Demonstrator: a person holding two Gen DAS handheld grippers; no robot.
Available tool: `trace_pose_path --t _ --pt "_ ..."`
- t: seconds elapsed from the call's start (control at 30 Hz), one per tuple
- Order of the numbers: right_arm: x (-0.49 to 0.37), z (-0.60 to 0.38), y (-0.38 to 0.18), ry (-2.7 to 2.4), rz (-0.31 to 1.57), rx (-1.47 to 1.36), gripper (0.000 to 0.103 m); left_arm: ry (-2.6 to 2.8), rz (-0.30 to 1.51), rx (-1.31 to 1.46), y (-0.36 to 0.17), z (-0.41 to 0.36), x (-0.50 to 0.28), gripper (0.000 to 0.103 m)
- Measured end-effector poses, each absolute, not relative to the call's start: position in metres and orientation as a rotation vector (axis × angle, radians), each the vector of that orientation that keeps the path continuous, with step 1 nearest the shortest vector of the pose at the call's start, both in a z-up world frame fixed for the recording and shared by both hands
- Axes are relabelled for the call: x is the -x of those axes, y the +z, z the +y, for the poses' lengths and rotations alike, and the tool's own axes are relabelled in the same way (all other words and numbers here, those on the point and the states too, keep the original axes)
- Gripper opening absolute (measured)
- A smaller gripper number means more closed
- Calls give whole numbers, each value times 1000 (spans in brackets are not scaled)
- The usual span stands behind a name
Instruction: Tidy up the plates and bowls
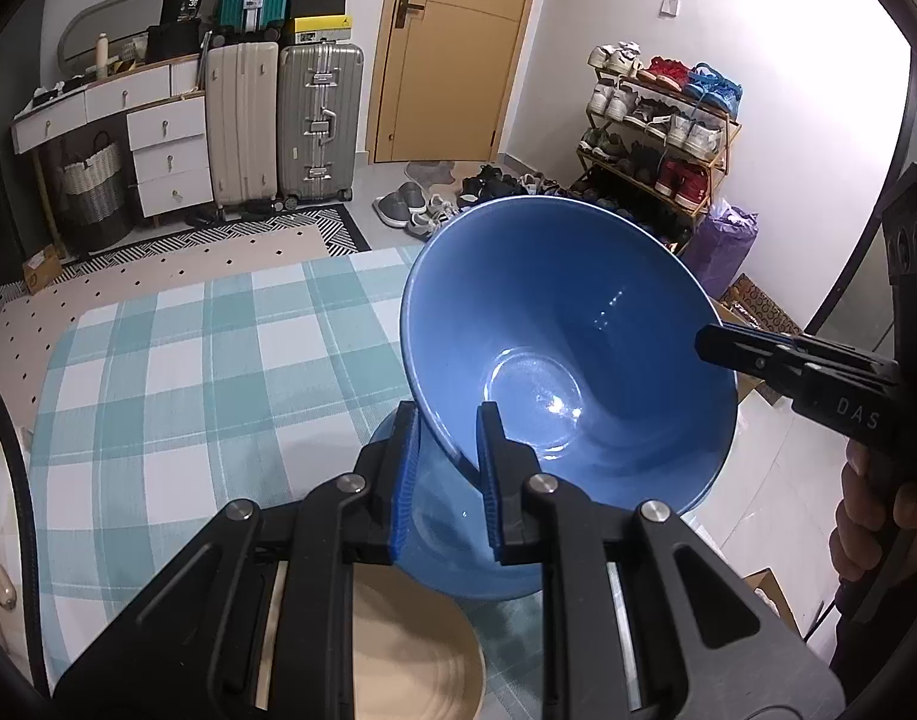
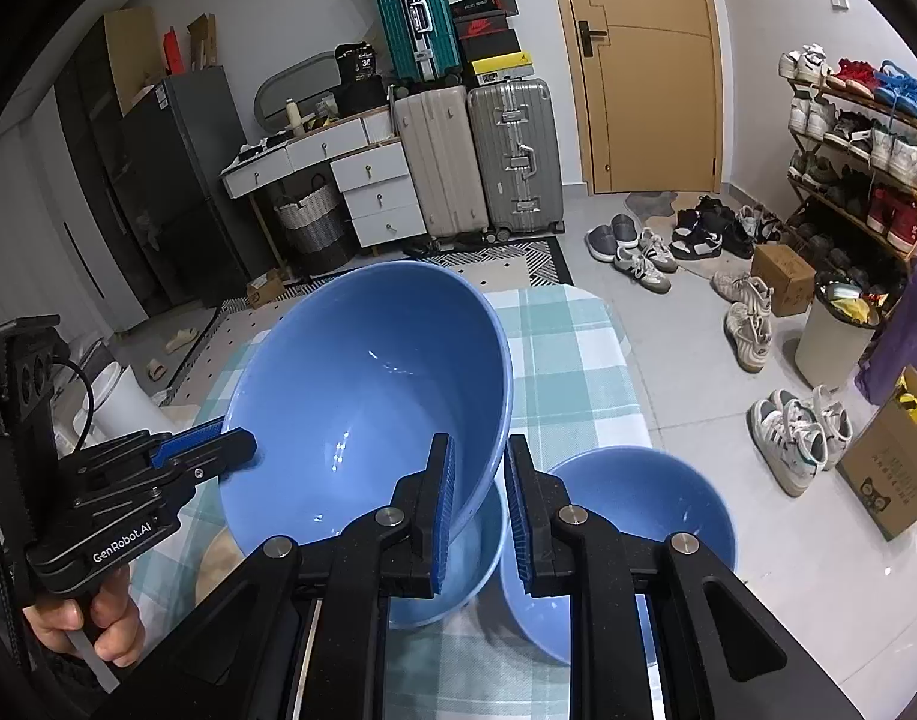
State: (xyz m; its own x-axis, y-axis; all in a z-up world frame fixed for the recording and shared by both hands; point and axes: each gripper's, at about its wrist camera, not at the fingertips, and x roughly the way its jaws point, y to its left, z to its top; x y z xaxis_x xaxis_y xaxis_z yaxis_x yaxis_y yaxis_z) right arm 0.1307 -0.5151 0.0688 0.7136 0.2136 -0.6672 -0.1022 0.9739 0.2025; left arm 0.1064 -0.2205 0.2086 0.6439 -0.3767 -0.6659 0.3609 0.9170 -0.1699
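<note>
Both tongs are pinching opposite sides of the rim of one large glossy blue ceramic bowl (image 1: 569, 354), which is held tilted in the air above the worktop covered in a teal-and-white checked cloth (image 1: 176, 372). The left tongs (image 1: 443, 474) clamp the near rim in the left wrist view, pads pressed on either side of the wall; the right tongs (image 2: 479, 510) grip the opposite edge in the same way, and each tool shows in the other's picture at the bowl's far rim. Directly under the raised bowl sits a second blue bowl (image 2: 458, 564), upright on the cloth, and just to the right of it a third blue bowl (image 2: 638, 516). A beige ridged plate (image 1: 410, 660) lies on the cloth near the left tongs. The step in hand looks like nesting: the carried bowl is being brought over the one below to make a stack. The next move would call for levelling the bowl so its base points straight down, centring it over the lower bowl, lowering it gently until it seats, and only then letting both tongs spread. Releasing one side early would likely let the bowl swing or knock against the bowl beneath.
</note>
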Motion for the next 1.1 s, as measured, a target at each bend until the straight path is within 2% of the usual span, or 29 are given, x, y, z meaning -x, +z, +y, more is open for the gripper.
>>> trace_pose_path --t 1.1 --pt "-138 -508 5 201 859 -201 18 -405 855 -5 132 -208 -128 15"
